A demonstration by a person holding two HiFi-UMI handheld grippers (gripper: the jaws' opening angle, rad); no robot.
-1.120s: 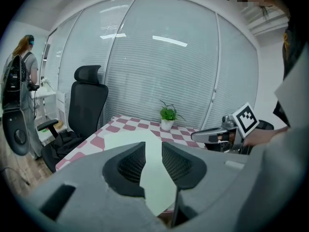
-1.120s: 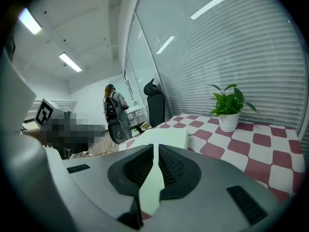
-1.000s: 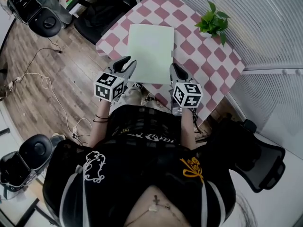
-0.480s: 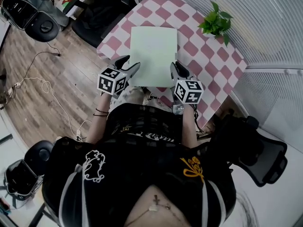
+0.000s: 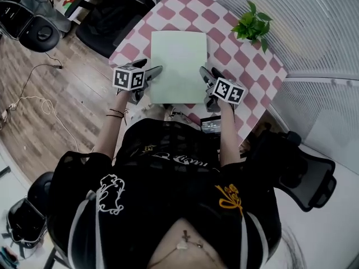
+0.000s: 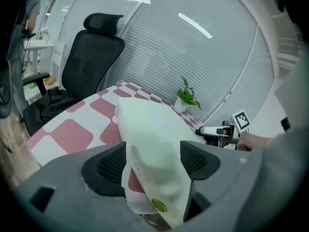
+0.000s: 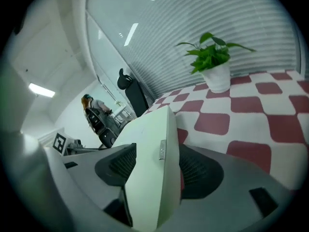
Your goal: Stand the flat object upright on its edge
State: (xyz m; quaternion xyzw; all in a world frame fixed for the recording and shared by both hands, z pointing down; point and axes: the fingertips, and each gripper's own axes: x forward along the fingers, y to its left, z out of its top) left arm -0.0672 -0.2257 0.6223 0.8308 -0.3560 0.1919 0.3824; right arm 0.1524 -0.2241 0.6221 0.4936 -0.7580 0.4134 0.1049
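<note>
Head view: the checked counter (image 5: 247, 66) is seen from above, and the pale green flat folder (image 5: 178, 60) is laid flat on it, well apart from the potted plant (image 5: 253, 24) at the far corner. The folder's near left corner appears to hang just past the counter's rim. The left tongs (image 5: 152, 73) and the right tongs (image 5: 206, 77) are placed at its two near corners. Both are opening, and in each gripper view the folder's edge is seen between the pads but not pinched. The folder is judged light, thin and rather limp — a bowed surface is shown in the left gripper view — and probably smooth enough to slip. A firm hold low on both side edges is advised, clear of the small green snap (image 6: 159, 205).
</note>
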